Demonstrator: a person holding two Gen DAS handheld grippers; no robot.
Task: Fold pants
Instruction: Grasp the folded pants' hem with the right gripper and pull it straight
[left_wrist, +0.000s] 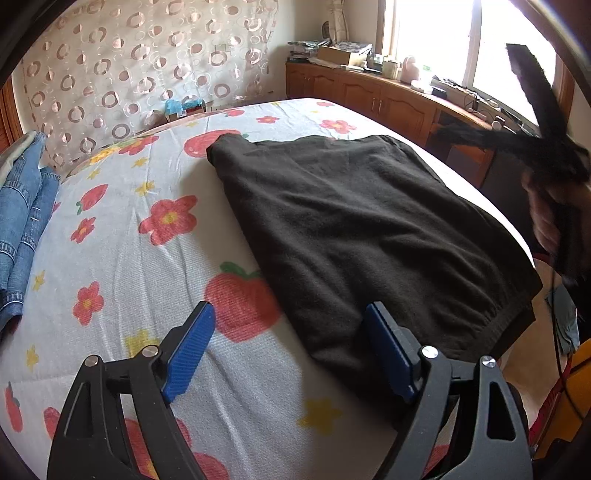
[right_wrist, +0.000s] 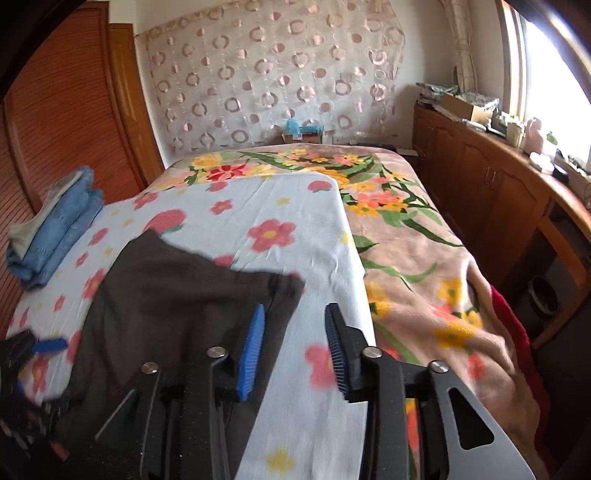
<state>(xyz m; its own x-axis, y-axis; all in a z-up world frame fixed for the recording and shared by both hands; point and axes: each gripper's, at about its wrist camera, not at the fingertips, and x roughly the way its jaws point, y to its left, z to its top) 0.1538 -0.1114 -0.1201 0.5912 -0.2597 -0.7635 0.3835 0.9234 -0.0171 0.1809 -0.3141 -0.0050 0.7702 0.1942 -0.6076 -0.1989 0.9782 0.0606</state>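
Covering the frame's middle on the floral bedsheet (left_wrist: 122, 236), the dark folded pants (left_wrist: 351, 229) risked bunching if one edge were dragged unevenly. Folded jeans (left_wrist: 22, 221) sat far left. Lower down, the left gripper (left_wrist: 291, 350) and right gripper (right_wrist: 293, 350) gaped, holding nothing.

Pants (left_wrist: 354, 229) on sheet (left_wrist: 147, 266), jeans (left_wrist: 22, 229) leftward

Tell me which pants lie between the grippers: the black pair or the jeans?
The black pants, spread flat mid-bed; the folded blue jeans sit at the far left edge.
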